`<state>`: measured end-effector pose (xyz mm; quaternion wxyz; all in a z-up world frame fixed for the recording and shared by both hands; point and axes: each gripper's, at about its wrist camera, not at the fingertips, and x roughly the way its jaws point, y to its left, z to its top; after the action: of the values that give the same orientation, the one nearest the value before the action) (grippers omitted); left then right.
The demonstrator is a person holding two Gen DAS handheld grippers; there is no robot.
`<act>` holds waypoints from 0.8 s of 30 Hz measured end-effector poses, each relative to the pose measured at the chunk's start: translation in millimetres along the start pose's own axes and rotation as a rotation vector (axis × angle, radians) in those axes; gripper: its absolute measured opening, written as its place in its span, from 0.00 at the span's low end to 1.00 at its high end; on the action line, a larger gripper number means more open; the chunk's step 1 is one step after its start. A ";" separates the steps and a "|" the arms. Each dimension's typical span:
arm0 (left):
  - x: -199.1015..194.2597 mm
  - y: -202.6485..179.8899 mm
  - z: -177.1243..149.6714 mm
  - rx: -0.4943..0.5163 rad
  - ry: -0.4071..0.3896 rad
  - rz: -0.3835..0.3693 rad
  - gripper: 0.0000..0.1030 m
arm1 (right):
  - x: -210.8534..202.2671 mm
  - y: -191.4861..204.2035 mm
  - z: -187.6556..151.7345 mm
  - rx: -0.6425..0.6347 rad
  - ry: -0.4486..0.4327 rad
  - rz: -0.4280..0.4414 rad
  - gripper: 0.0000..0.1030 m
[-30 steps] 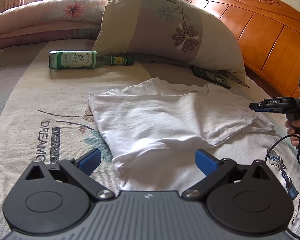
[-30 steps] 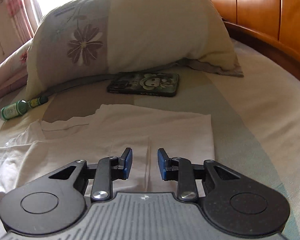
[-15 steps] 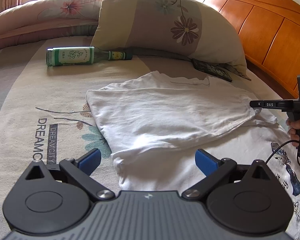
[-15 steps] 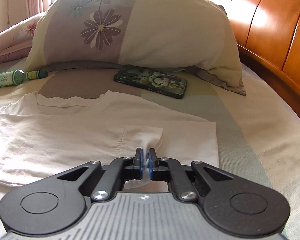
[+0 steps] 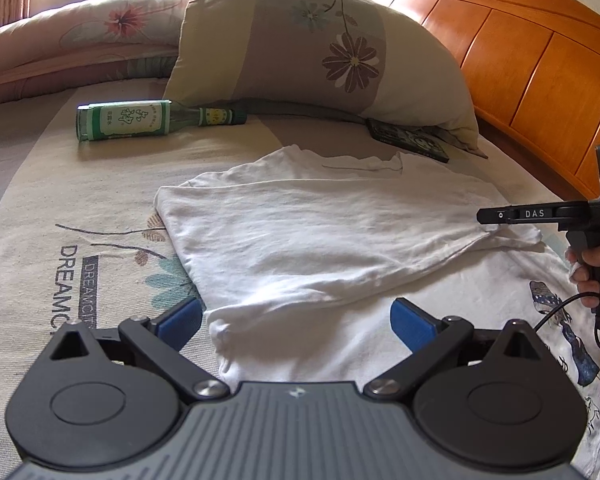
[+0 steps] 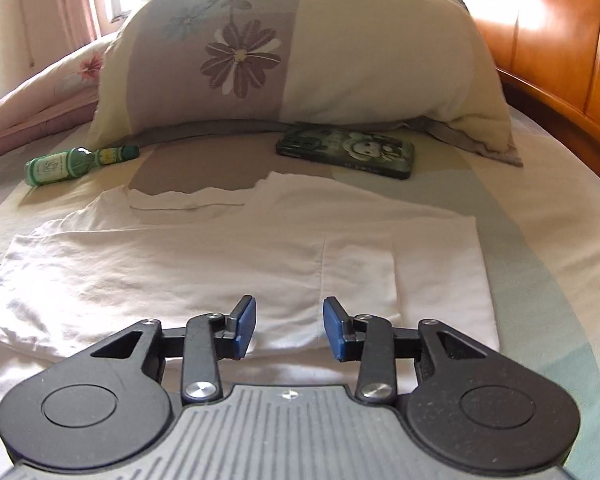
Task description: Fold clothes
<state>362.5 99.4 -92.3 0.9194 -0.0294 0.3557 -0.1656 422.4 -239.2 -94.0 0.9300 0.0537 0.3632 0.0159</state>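
The white T-shirt point(image 5: 320, 248) lies spread across my bed sheet point(image 5: 40, 208), one side folded over onto the rest, its neckline toward the flowered pillow point(image 5: 320, 48). My left gripper point(image 5: 296, 320) hovers over the near edge of the shirt with its blue pads standing wide apart, nothing pinched between them; a bunched bit of cloth sits just below and between the pads. My right gripper point(image 6: 290, 326) hangs over the folded sleeve edge, its jaws opening, the pads apart with only shirt fabric showing under the gap and nothing pressed between them. From the left wrist view I see that same right gripper side-on at the shirt's far corner, my right hand point(image 5: 592, 268) wrapped around its handle, a black cable point(image 5: 560, 308) looping below; whether its tip brushes the cloth I can't quite tell from there. A green glass bottle point(image 5: 140, 124) lies on its side near the pillow, and a phone in a cartoon case point(image 6: 346, 154) rests flat just in front of the pillow, apart from the shirt. The wooden headboard point(image 5: 540, 72) runs behind.
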 end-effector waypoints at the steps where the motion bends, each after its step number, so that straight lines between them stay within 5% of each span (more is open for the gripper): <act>1: -0.7 -3.1 -0.2 0.016 -0.009 -0.008 0.97 | -7.2 3.4 -4.1 0.025 -0.022 0.002 0.45; 4: -1.7 -11.1 -0.4 0.050 -0.046 -0.035 0.97 | -22.2 17.8 -14.7 0.036 -0.083 0.041 0.61; 7: 6.3 -17.1 -1.4 0.075 -0.060 -0.077 0.97 | -35.9 32.9 -24.9 0.034 -0.143 0.085 0.65; 11: 33.3 -16.8 -10.6 0.059 0.085 -0.050 0.97 | -33.0 34.3 -38.3 0.021 -0.163 0.086 0.73; 14: 28.1 -23.5 -11.7 0.092 0.098 -0.038 0.98 | -17.2 25.5 -38.7 0.037 -0.096 0.066 0.73; 24: 8.7 -14.4 9.4 -0.028 -0.060 -0.100 0.98 | -6.9 26.2 -9.2 -0.160 -0.153 0.099 0.74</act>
<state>370.7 82.4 -88.4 0.9197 -0.0648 0.3282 -0.2054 411.3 -212.9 -93.1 0.9545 -0.0018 0.2854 0.0864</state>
